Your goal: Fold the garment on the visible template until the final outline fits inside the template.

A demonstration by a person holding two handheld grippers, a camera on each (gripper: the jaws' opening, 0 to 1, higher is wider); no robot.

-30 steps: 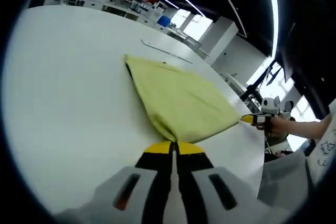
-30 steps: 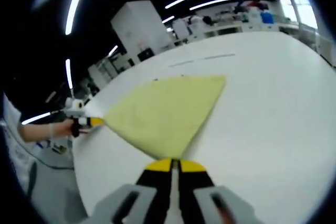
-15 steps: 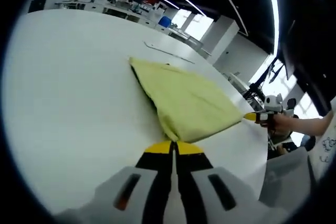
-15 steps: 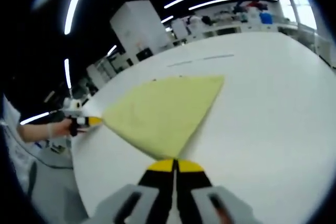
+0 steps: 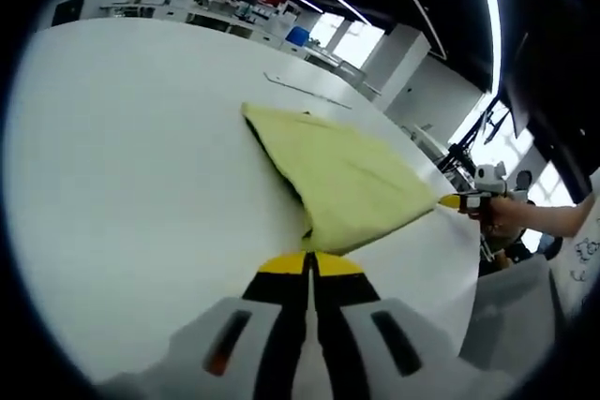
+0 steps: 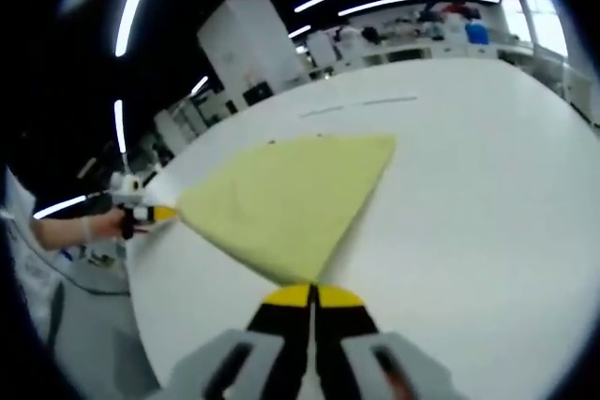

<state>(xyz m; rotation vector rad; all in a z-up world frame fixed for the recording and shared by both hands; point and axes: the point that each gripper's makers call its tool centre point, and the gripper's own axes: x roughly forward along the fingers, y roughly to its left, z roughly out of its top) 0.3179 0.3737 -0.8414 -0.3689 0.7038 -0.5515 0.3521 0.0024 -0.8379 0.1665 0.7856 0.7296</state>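
While both corners are gripped, the scene is recorded as follows.

Garment: a pale yellow-green folded cloth garment [image 5: 342,185] is spread on the wide white bench [image 5: 131,166]; in the right gripper view it [image 6: 286,199] is seen as a fan shape widening away from the camera.

Left tool: the yellow-tipped left tool [image 5: 312,262] is seen with its jaws pressed together, clamped on the near corner of the garment; in the right gripper view it [image 6: 161,214] is met at the garment's left-hand point, held by a hand [image 6: 105,225].

Right tool: the yellow-tipped right tool [image 6: 311,295] is seen with its jaws together on the garment's nearest point; in the left gripper view it [image 5: 452,200] is found at the garment's right-hand tip, with a hand [image 5: 506,215] behind it.

Cloth state: the edge between the two tools is drawn into a straight line, and a dark inner fold is shown along the garment's left side.

Template: a thin dark line [image 5: 305,92] is marked on the bench beyond the garment's far edge, well apart from it; the same line [image 6: 361,106] is visible in the right gripper view.
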